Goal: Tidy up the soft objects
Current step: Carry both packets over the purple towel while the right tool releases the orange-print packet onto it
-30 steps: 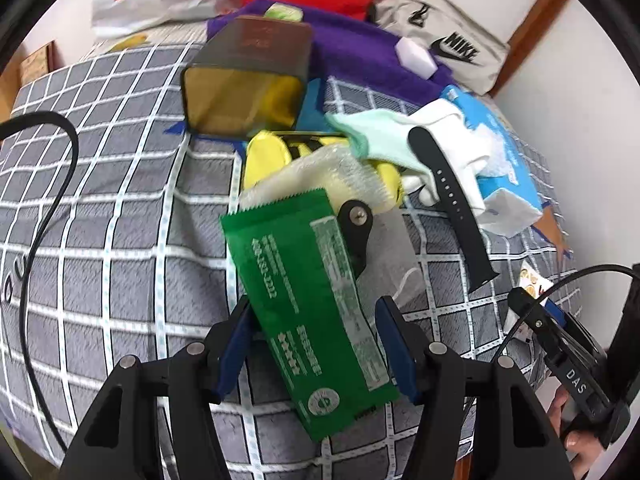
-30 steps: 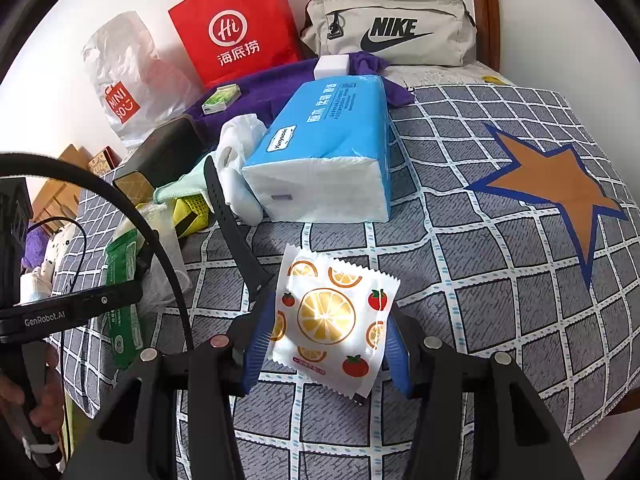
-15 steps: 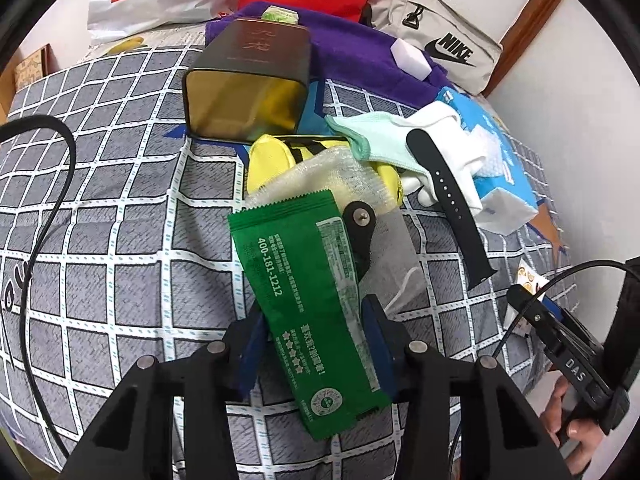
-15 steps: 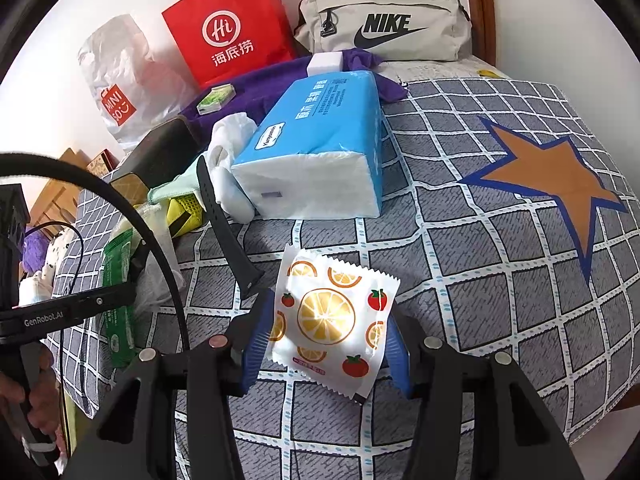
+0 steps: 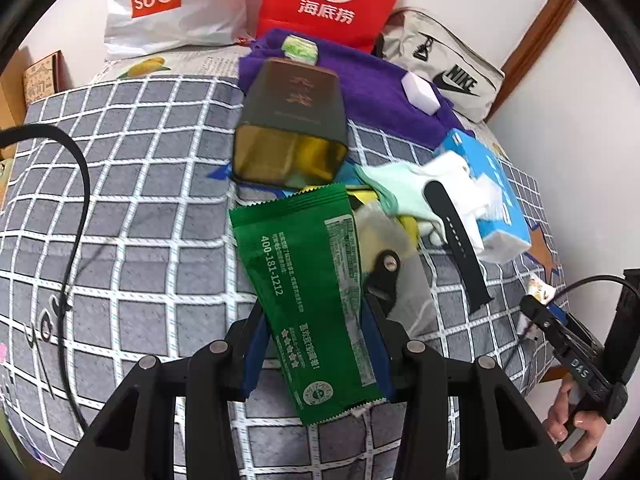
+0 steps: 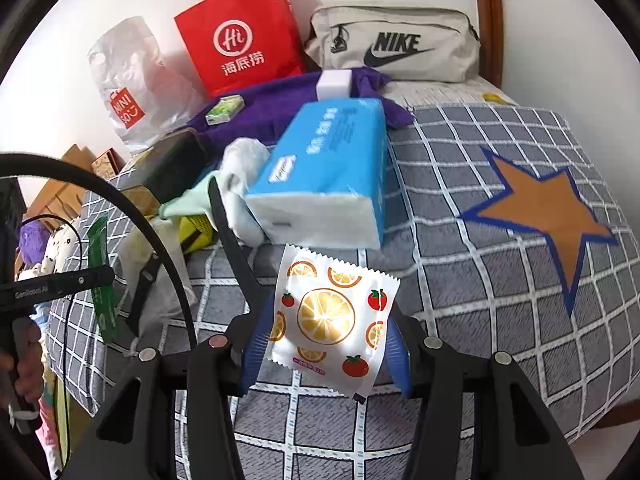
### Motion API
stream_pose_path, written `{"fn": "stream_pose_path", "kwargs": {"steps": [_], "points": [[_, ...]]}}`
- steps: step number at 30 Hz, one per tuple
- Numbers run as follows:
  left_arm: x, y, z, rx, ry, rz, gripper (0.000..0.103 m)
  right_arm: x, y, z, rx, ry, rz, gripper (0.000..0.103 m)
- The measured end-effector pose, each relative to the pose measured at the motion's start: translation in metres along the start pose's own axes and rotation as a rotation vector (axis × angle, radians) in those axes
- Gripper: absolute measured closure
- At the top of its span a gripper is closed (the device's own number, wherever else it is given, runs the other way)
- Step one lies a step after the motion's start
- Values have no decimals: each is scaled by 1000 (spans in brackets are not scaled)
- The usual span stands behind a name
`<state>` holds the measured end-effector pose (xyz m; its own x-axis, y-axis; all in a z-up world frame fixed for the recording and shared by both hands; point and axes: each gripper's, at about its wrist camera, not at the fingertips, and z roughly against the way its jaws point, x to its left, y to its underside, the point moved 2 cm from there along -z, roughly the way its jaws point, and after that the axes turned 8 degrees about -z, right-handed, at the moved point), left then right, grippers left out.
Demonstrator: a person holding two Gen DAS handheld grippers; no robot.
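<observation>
Green foil sachet (image 5: 316, 300), flat with crimped ends, sits pinched between the left gripper (image 5: 316, 354) fingers, covering part of the clutter beyond. Right gripper (image 6: 324, 354) fingers flank a glossy white orange-print sachet (image 6: 332, 320); can't tell if they touch. Black strap (image 6: 236, 252) runs behind its left finger.
</observation>
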<state>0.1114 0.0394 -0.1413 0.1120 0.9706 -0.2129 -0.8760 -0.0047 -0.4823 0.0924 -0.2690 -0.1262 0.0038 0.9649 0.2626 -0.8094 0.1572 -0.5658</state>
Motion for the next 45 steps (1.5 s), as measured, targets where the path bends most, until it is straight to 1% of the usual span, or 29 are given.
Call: {"fn": "stream_pose_path", "kwargs": {"steps": [8,14,24,33,35,38,43,45], "points": [[9,-15,10,-23,-18,6,60,15,-22,12,-25,-12,56,51],[20,-26,19,-41,-29,34,60,27,-37,14,-25,-33,81,51],[32,-51,34,-77,-19,55,60,40,-68,14,-31,-54,103,51],[39,-89,41,-99,11,74,60,51,-98,11,-43,-80,104,51],[40,-101,42,-106,20,70,60,54,-107,8,-36,-87,102,51],[43,-115,41,-114,3,61,60,60,-122,4,-37,-92,110,51],[49,-143,34,-124,0,60,60,71,-153,-1,-64,-92,122,51],[53,-153,29,-123,16,70,60,73,-164,-6,-65,-92,125,51]]}}
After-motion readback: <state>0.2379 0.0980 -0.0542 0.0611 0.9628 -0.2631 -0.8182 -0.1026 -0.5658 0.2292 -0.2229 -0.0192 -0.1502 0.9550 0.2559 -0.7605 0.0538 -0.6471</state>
